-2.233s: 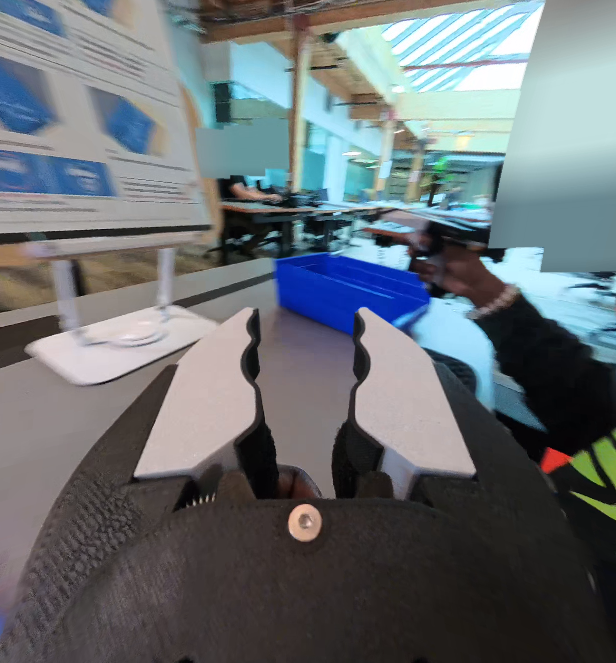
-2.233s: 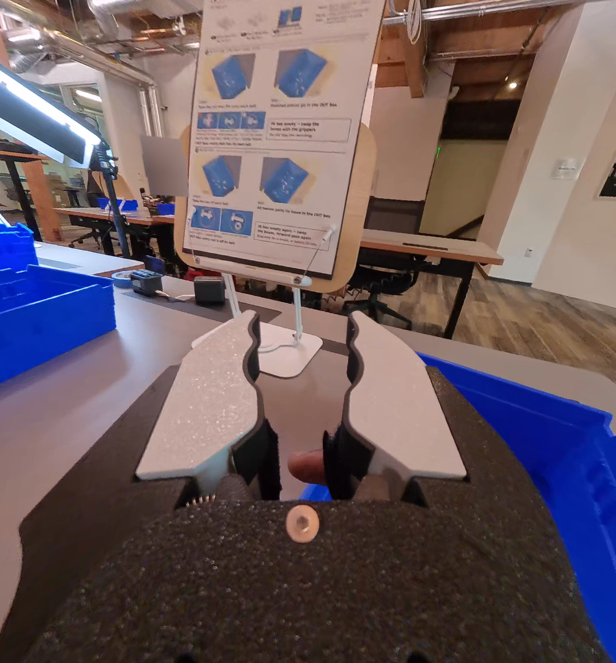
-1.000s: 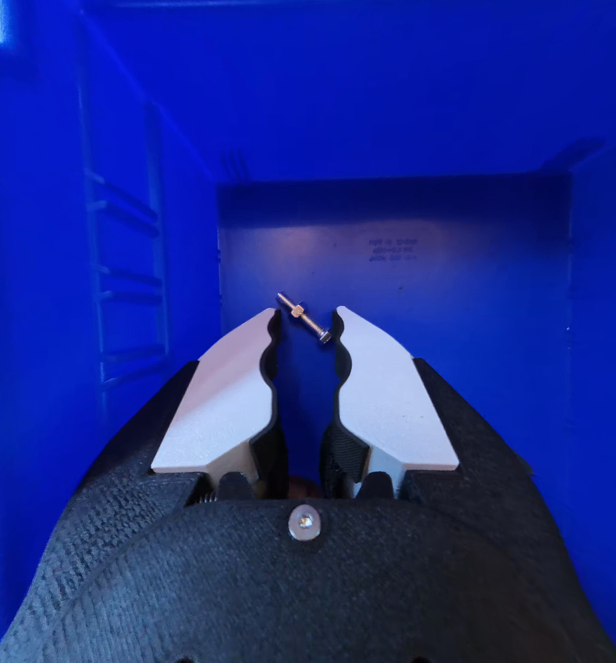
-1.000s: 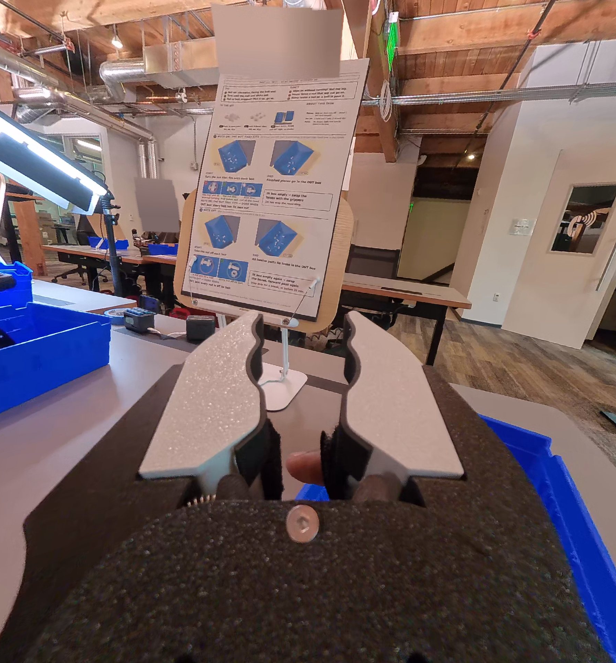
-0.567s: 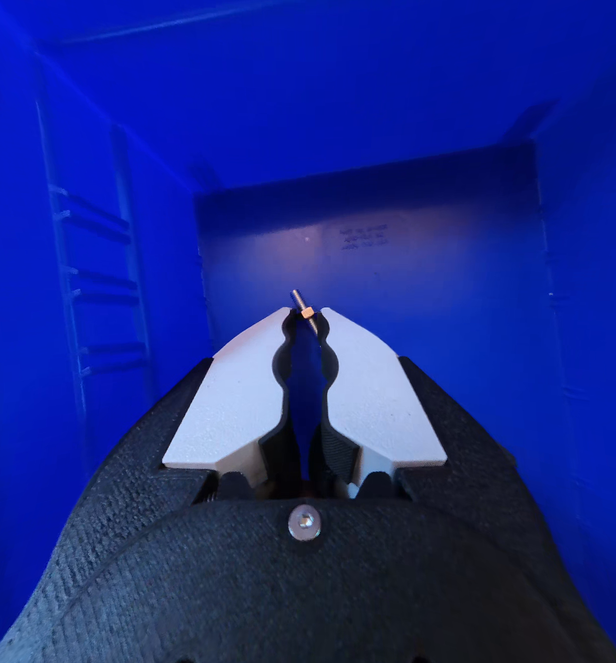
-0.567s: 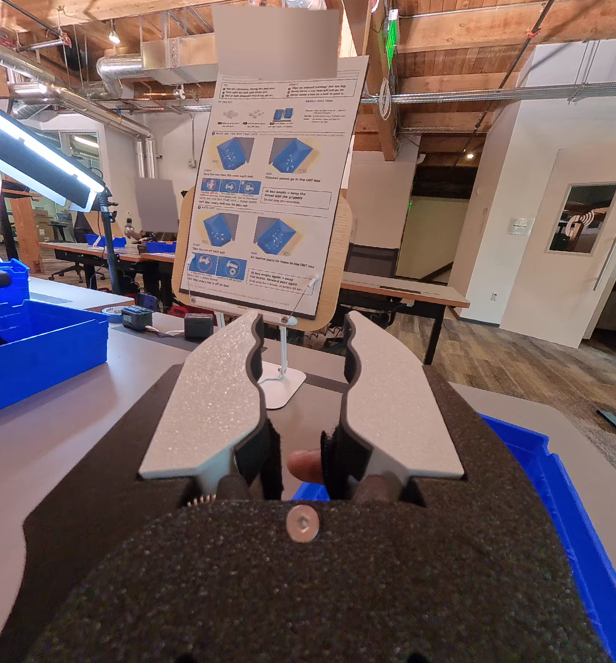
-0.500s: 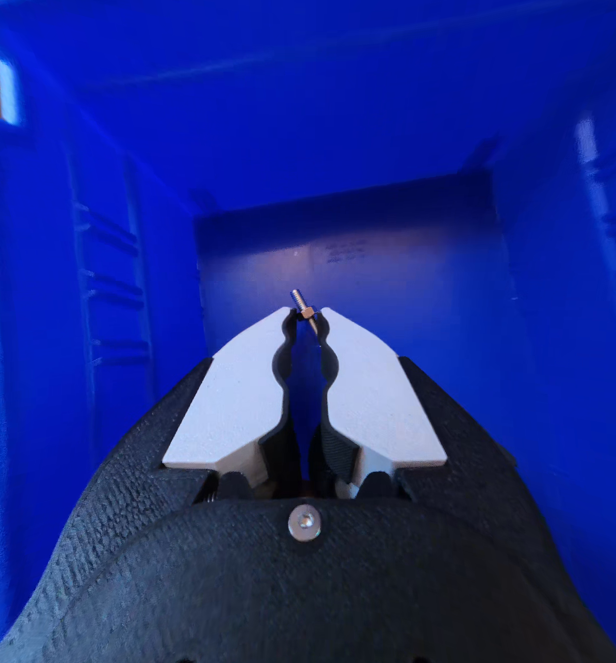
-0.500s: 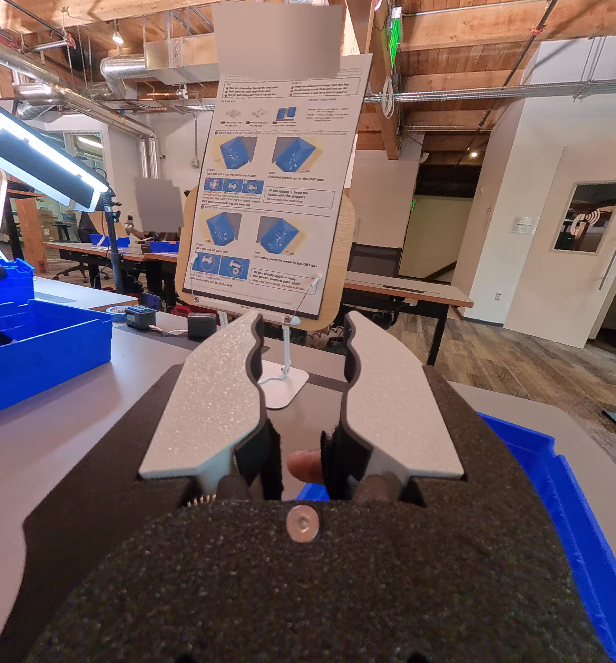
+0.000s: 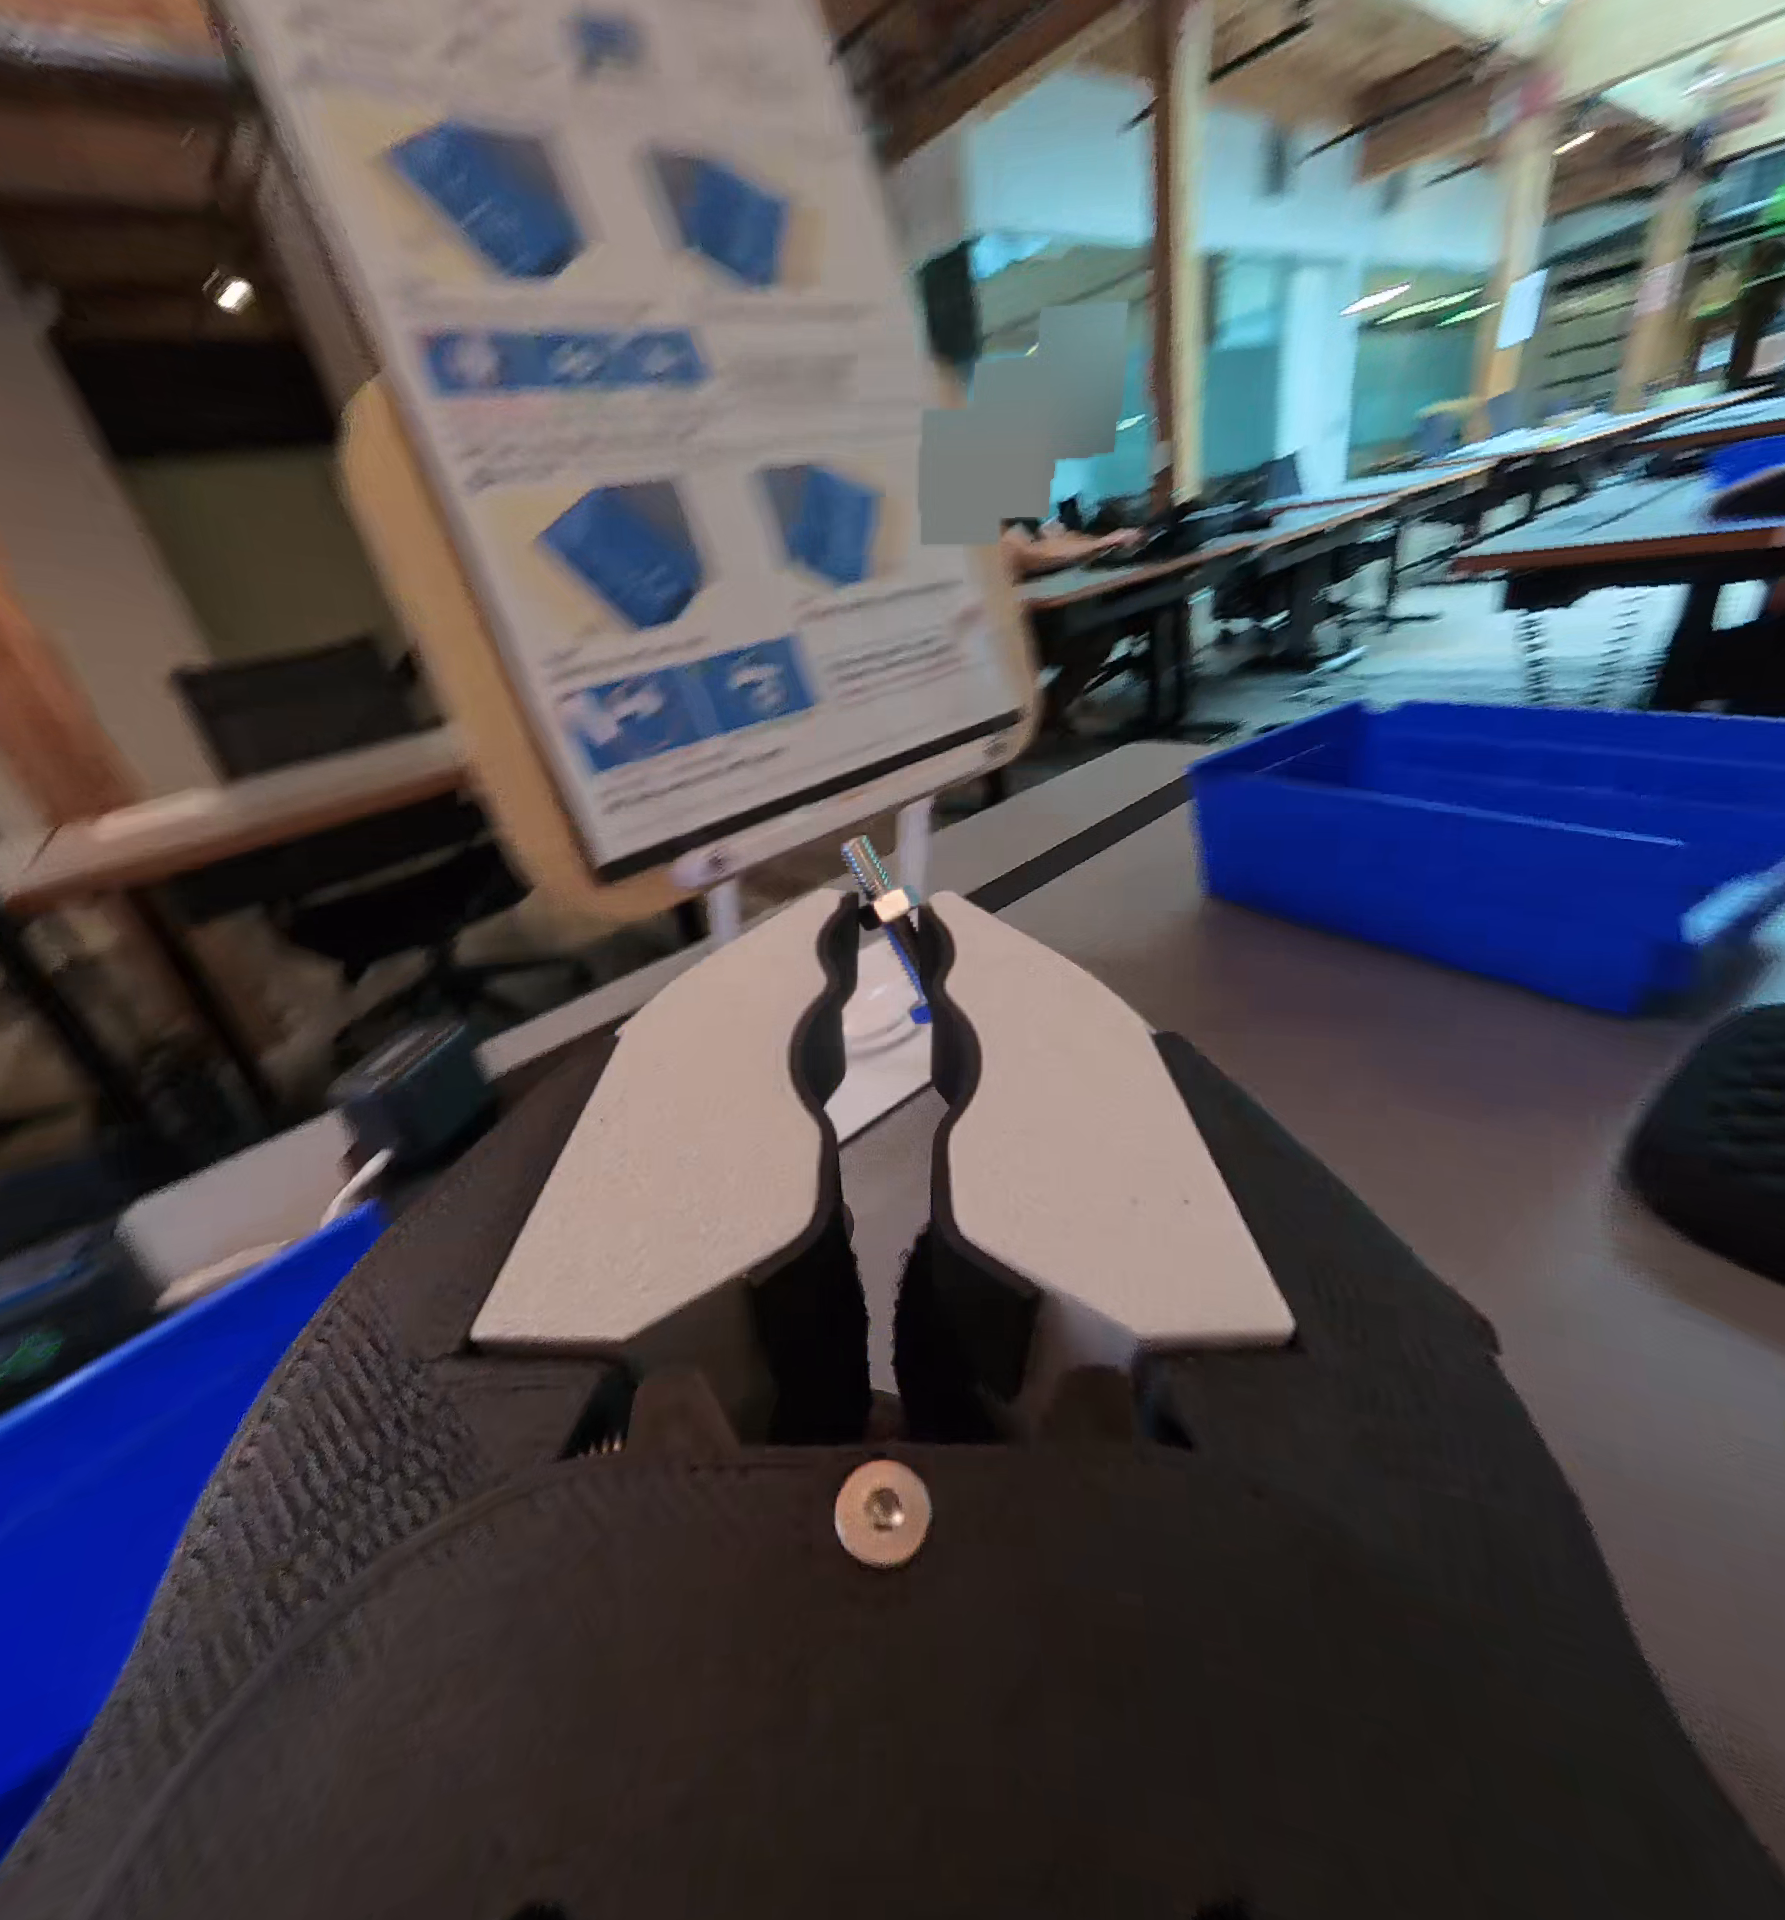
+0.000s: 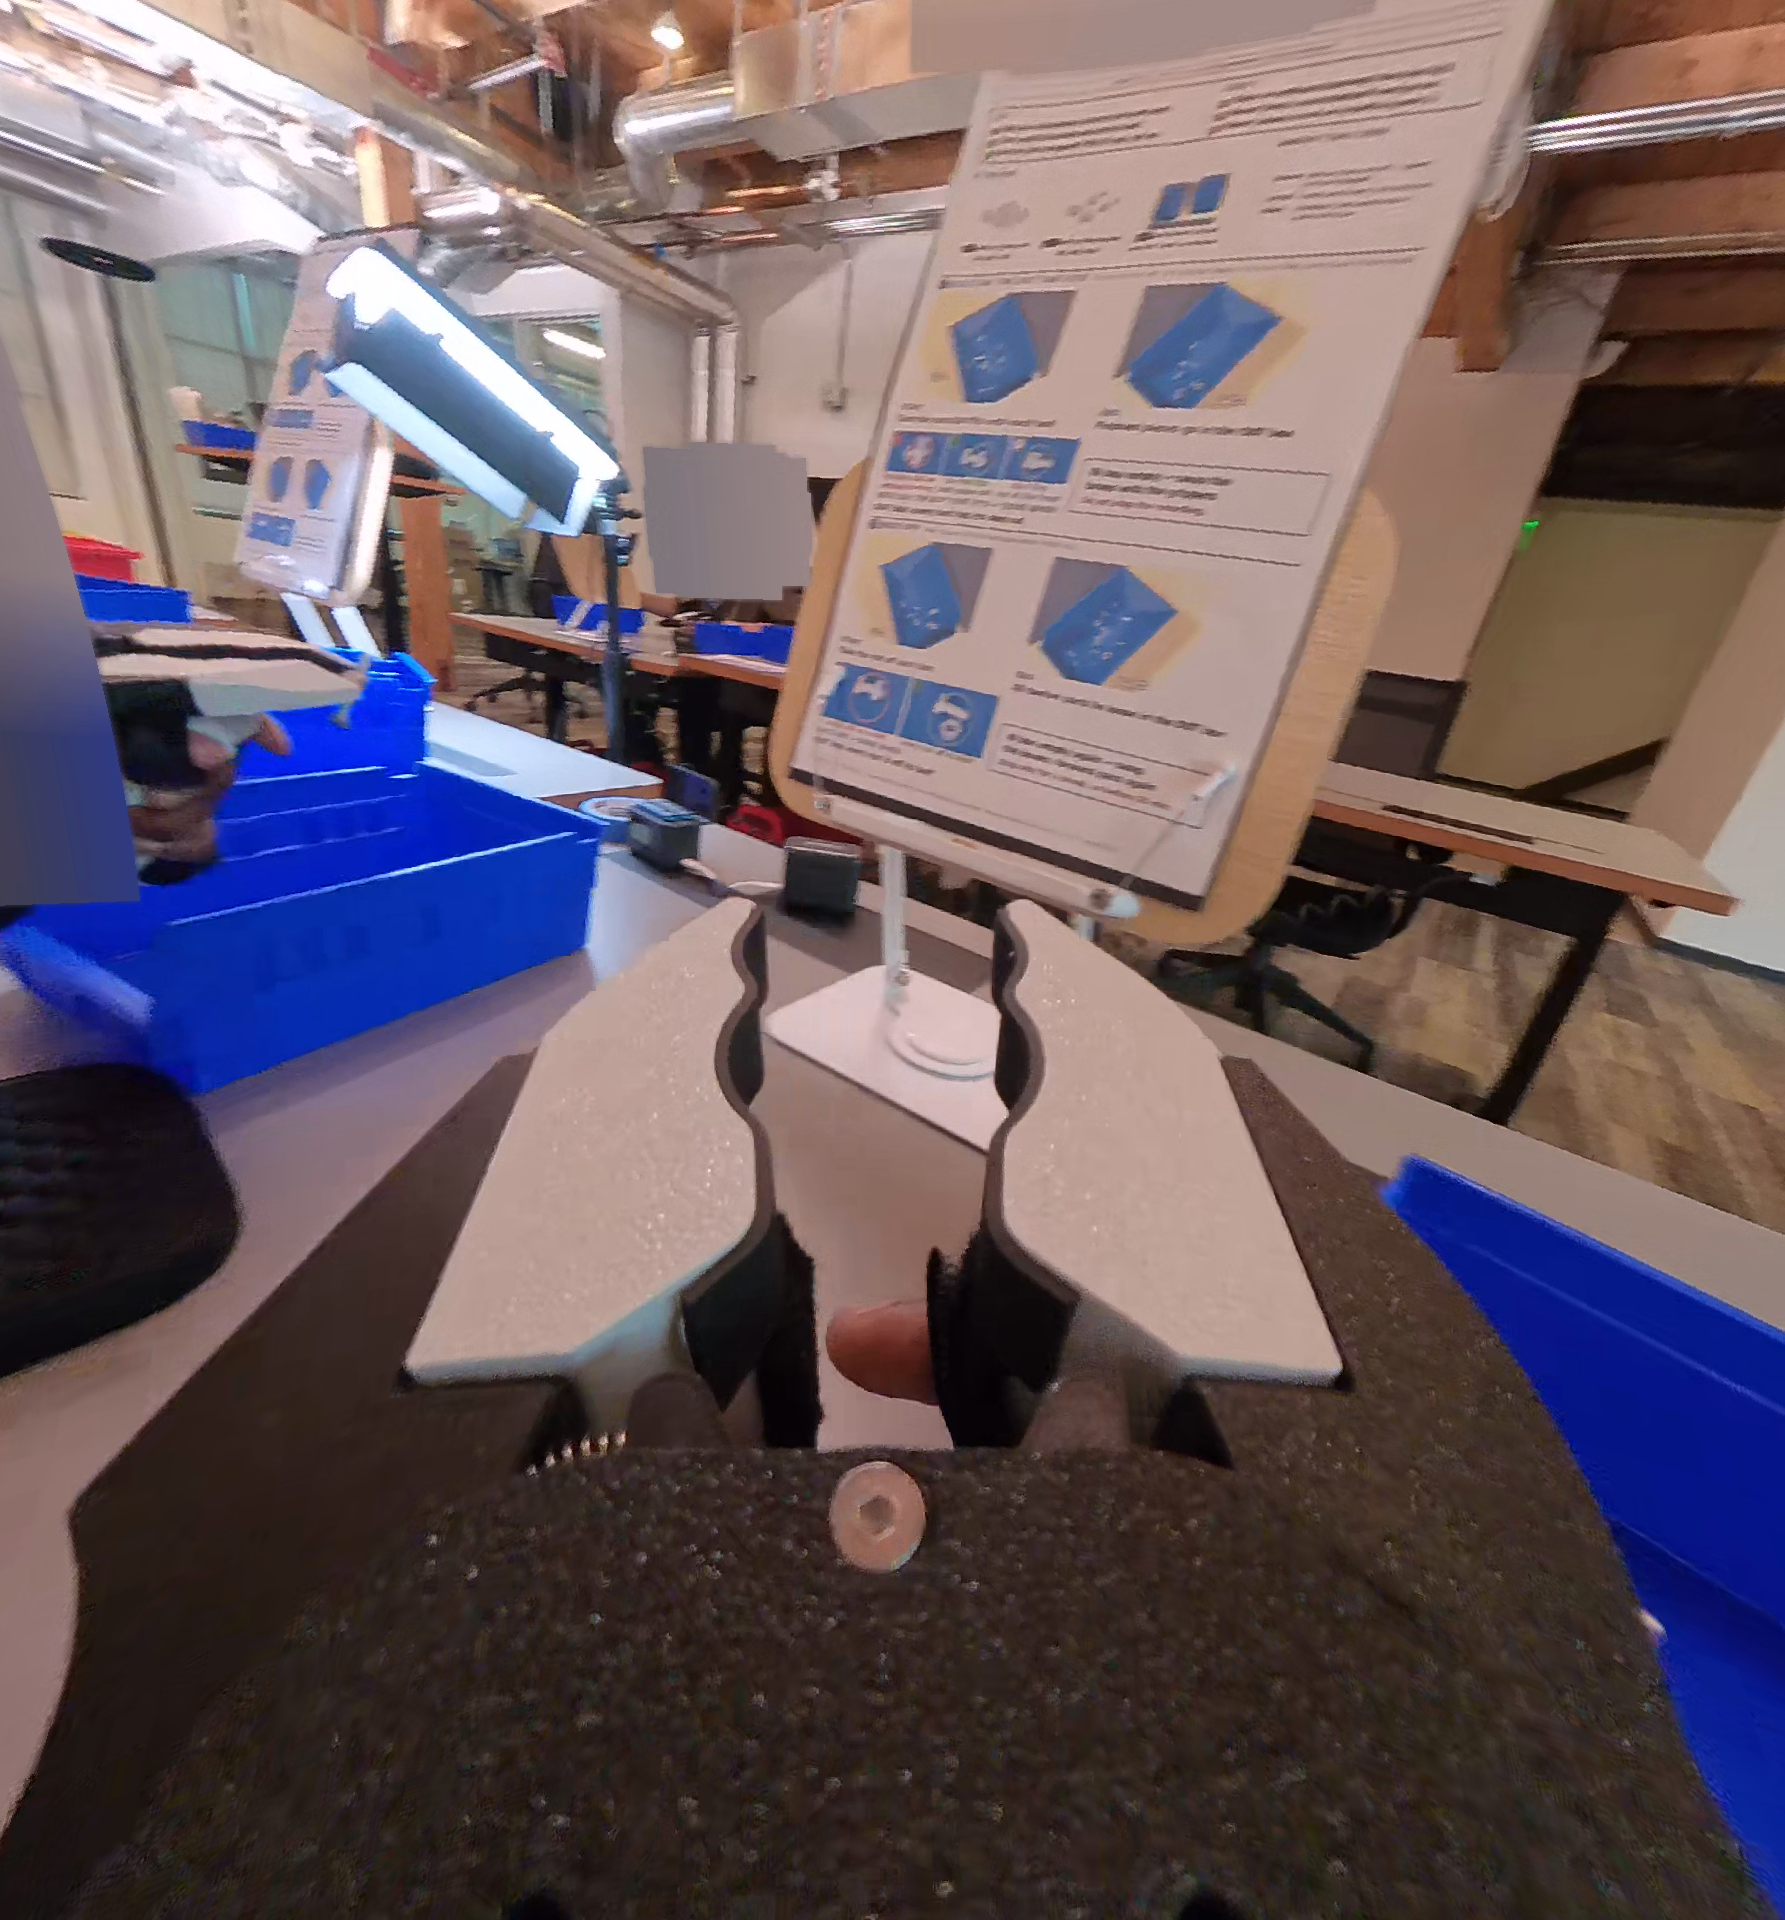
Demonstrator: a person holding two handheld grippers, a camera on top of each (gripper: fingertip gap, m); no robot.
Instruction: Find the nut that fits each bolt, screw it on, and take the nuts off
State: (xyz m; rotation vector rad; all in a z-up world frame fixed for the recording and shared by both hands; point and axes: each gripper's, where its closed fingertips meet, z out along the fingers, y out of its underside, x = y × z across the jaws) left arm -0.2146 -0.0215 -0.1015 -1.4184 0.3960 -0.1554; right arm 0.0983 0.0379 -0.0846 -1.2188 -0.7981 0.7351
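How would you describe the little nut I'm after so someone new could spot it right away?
Start at the left gripper, raised over the grey table in front of the instruction board. Its fingertips pinch a slim silver bolt. The nut is the small hexagonal collar threaded on that bolt, right at the tips.

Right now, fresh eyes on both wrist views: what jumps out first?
The small silver bolt with a nut on it, pinched at the tips of the shut left gripper and held up over the grey table. Behind it stands the big instruction board. The right gripper hangs open and empty, with blue bins to either side.
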